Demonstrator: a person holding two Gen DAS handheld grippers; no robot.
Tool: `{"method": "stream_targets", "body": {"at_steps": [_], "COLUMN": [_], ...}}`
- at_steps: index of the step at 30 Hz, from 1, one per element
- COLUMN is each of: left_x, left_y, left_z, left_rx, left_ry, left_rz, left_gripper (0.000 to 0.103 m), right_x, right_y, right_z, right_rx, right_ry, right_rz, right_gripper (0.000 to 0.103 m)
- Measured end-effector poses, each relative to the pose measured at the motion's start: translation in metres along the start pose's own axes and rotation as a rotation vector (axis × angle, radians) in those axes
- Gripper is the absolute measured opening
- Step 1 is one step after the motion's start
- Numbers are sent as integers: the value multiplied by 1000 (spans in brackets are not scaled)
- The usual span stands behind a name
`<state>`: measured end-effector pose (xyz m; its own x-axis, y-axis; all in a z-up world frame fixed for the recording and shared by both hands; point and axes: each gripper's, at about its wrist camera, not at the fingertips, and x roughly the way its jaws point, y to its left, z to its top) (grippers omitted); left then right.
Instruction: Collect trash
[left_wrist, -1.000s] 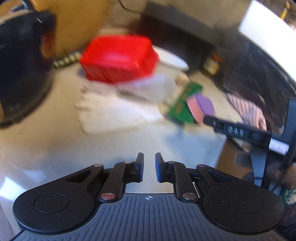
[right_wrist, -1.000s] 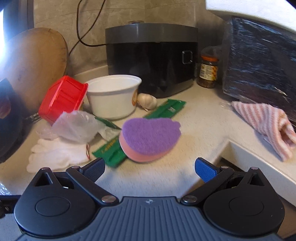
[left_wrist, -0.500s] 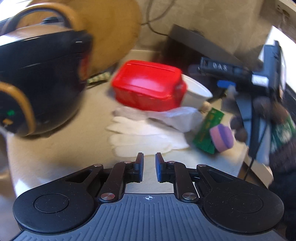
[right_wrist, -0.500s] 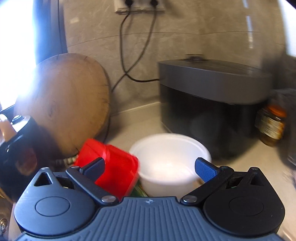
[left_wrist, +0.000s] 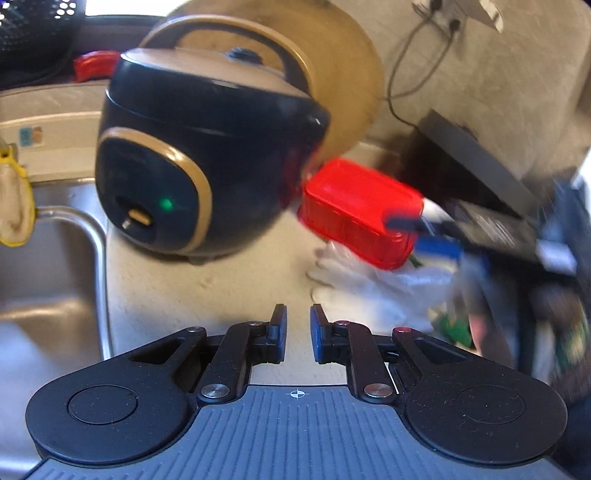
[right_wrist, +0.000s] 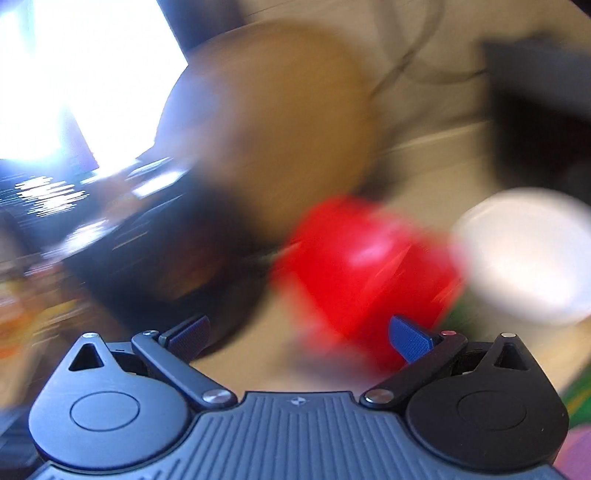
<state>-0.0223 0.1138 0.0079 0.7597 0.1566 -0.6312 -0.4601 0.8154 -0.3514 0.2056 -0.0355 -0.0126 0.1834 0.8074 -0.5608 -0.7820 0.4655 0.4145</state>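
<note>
A red plastic container (left_wrist: 360, 212) lies on the counter beside the black rice cooker (left_wrist: 195, 173). White gloves (left_wrist: 354, 284) and a clear plastic bag (left_wrist: 428, 280) lie below it. My left gripper (left_wrist: 298, 338) is shut and empty, low over bare counter, short of the gloves. My right gripper (right_wrist: 299, 338) is open and empty; the blurred red container (right_wrist: 365, 266) sits just ahead between its fingers and a white bowl (right_wrist: 524, 254) is at the right. The right gripper also shows in the left wrist view (left_wrist: 421, 225), by the red container.
A steel sink (left_wrist: 44, 266) lies left of the counter. A round wooden board (left_wrist: 332, 74) leans on the wall behind the cooker. A dark appliance (left_wrist: 476, 155) stands at the right. A green wrapper (left_wrist: 456, 328) lies at the counter's right side.
Both views have swung left. The rice cooker and sink now fill the left wrist view. The right gripper has moved from the purple sponge toward the red container, still open.
</note>
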Motion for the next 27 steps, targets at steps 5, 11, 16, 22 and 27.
{"method": "stream_targets", "body": {"at_steps": [5, 11, 16, 22, 27], "left_x": [10, 21, 20, 11, 8], "left_y": [-12, -35, -34, -15, 2], "left_z": [15, 11, -10, -12, -12], "left_rx": [36, 90, 99, 56, 25], "left_ry": [-11, 11, 70, 66, 80], "left_rz": [-31, -80, -63, 38, 100], "left_gripper": [16, 16, 16, 16, 16], "right_x": [-26, -37, -5, 31, 49], "right_y": [24, -13, -61, -91, -110], "right_z": [-36, -29, -14, 2, 20], "right_rx": [-124, 31, 289, 392, 423], "right_ry": [-42, -130, -190, -228, -281], "right_rz": [-179, -298, -249, -167, -144], "right_gripper": [103, 103, 103, 103, 103]}}
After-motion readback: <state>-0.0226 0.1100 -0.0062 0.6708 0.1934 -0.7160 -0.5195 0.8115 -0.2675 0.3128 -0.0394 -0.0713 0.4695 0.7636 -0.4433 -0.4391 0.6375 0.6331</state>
